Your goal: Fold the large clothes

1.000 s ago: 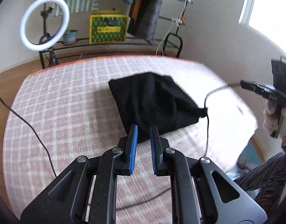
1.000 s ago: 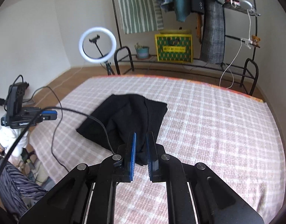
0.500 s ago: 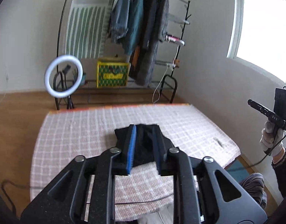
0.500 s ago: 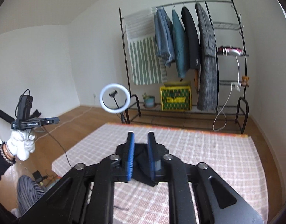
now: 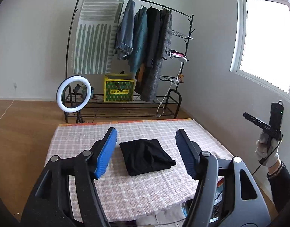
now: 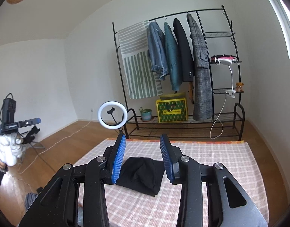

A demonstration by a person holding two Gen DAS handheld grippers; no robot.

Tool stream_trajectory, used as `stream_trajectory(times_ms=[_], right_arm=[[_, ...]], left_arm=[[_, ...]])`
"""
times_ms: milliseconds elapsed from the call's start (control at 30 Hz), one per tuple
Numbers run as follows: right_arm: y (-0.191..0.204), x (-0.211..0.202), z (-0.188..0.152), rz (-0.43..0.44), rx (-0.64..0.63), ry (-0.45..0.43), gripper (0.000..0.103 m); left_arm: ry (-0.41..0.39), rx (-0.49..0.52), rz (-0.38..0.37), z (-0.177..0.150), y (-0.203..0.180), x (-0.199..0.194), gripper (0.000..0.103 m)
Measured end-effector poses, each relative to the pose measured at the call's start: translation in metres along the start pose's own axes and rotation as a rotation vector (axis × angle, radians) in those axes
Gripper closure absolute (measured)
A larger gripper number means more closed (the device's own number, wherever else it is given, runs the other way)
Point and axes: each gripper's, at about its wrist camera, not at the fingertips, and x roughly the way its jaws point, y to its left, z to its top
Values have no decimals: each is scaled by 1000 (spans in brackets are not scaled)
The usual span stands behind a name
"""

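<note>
A black garment (image 5: pixel 146 157), folded into a compact rectangle, lies flat on the bed-like table under a pink checked cloth (image 5: pixel 126 193). My left gripper (image 5: pixel 146 133) hangs high above and well back from it; its jaws are opening, with nothing between the blue pads. The right wrist view shows the same garment (image 6: pixel 143 174) on the checked cloth (image 6: pixel 211 160). My right gripper (image 6: pixel 143 139) is also raised clear of it, jaws opening and empty. A white-gloved hand (image 5: pixel 266 151) holds the right tool at the edge of the left wrist view.
A black clothes rack (image 5: pixel 126 43) with hanging jackets and a striped cloth stands beyond the table's far edge. A lit ring light (image 5: pixel 74 94) and a yellow box (image 5: pixel 119 90) are beside it. Cables run across the wooden floor (image 6: pixel 50 145). A window (image 5: pixel 268 43) is at the right.
Both grippers have lifted up and back from the garment and tilted toward level. Their jaws went from almost shut to apart. The garment stays folded on the cloth.
</note>
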Motion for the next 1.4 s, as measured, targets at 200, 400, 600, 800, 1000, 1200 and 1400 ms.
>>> stream_trajectory(times_ms=[200, 400, 600, 800, 1000, 1200, 1400], right_arm=[[-16, 46, -41, -4, 84, 116, 66], [-26, 106, -96, -10, 150, 256, 65], [-49, 156, -134, -19, 274, 353, 56], [-55, 194, -160, 10, 363, 432, 56], [-13, 236, -174, -75, 21, 483, 56], [21, 270, -201, -57, -228, 570, 56], [20, 295, -215, -100, -310, 620, 56]], left_arm=[[100, -156, -34, -43, 30, 65, 37], [250, -343, -62, -111, 63, 168, 37], [368, -491, -52, -163, 82, 236, 37], [509, -590, -70, -203, 89, 294, 37], [581, -782, -120, -226, 98, 335, 37], [612, -871, -126, -238, 103, 356, 37], [616, -860, -125, -240, 100, 361, 83]])
